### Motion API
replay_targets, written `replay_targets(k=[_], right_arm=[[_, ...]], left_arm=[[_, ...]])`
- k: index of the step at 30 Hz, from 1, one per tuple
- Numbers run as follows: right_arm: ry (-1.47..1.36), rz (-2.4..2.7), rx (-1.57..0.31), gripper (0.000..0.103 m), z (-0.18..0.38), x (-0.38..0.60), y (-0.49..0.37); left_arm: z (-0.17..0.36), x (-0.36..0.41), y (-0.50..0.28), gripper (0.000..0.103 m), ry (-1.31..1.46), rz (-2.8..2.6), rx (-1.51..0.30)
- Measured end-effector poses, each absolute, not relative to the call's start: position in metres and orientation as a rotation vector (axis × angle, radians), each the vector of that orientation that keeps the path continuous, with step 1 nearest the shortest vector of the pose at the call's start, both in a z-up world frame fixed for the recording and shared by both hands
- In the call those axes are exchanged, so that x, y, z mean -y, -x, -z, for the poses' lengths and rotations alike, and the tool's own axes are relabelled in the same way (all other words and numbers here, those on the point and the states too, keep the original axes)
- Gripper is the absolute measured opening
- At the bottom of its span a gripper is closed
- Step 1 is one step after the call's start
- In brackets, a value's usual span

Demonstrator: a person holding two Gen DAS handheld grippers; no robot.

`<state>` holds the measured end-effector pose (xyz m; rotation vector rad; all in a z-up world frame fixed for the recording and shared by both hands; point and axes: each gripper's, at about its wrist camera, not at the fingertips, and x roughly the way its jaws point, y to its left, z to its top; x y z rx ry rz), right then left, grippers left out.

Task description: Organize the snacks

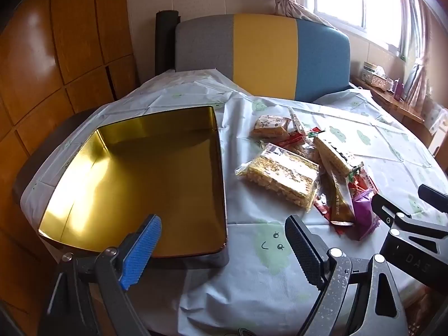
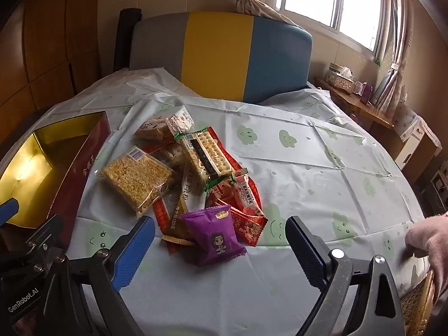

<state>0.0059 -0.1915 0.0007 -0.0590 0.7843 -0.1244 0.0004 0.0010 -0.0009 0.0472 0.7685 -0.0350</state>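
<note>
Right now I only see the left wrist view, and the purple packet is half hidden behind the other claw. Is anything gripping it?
Observer: No. The purple packet lies on the cloth at the pile's near edge, just ahead of the open right claw, untouched.
Operator: What does the outside of the tin look like?
Observer: Its outer wall is dark red with gold characters.
Operator: Anything further right?
Observer: A pink sleeve at the table's edge.

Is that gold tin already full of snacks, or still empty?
Empty. The tin shows only its bare gold floor and walls, lid off; all the snacks lie piled on the tablecloth beside it.
</note>
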Motion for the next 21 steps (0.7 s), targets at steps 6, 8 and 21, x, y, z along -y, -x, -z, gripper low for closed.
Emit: replay_targets(k=[6, 8, 21], right_arm=[[0.061, 0.119, -0.804, 0.095, -0.001, 0.192, -0.011], [0.063, 0.115, -0.785, 0.095, -0.003, 0.193, -0.01], [0.092, 0.103, -0.761, 0.095, -0.012, 0.188, -0.019]], left_arm=[[0.002, -0.005, -0.001, 0.091, -0.073, 0.038, -0.77], [0.003, -0.008, -0.004, 0.091, -0.06, 0.022, -0.765], [-0.006, -0.019, -0.004, 0.091, -0.038, -0.003, -0.751]])
